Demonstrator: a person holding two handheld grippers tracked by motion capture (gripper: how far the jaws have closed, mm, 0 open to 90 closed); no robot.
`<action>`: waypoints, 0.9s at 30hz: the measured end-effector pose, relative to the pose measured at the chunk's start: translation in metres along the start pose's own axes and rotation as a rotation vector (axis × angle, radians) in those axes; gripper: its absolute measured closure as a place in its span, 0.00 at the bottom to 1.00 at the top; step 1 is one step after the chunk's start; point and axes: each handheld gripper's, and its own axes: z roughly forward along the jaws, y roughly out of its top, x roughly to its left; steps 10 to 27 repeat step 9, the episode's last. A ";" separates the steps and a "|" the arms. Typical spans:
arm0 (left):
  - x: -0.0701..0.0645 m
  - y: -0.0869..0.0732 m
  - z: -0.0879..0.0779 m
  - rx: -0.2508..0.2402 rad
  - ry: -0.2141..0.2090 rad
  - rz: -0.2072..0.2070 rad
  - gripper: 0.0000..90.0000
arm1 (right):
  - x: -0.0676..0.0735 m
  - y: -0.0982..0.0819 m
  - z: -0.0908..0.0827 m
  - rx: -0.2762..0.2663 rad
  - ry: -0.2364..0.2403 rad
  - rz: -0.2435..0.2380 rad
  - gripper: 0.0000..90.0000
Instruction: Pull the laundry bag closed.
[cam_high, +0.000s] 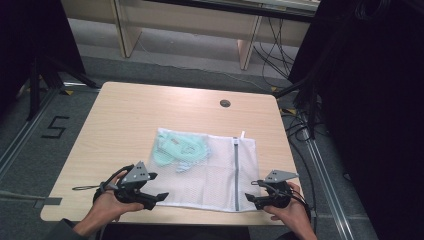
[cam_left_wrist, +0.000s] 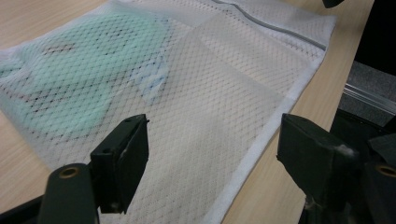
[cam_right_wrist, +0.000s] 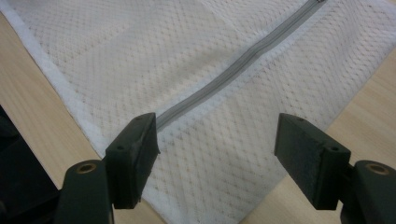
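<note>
The mesh bag lies flat on the tabletop with a green garment inside, its zipper near the right edge. Both tools, left and right, are spread at its near corners, gripping nothing. Each should probably bite the hem squarely, taking both mesh layers, clear of the zipper.

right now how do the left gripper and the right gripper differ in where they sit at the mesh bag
The left gripper sits at the mesh bag's near left corner, by the mint-green cloth inside. The right gripper sits at the near right corner, by the grey zipper. Both are open, holding nothing.
</note>
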 end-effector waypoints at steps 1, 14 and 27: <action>-0.001 0.000 0.000 -0.001 0.002 -0.016 0.27 | 0.001 -0.001 0.002 -0.018 -0.008 0.003 0.34; 0.002 -0.001 0.001 0.015 -0.005 -0.006 0.27 | 0.002 -0.001 0.002 0.000 -0.002 0.032 0.34; 0.002 -0.001 0.001 0.015 -0.005 -0.006 0.27 | 0.002 -0.001 0.002 0.000 -0.002 0.032 0.34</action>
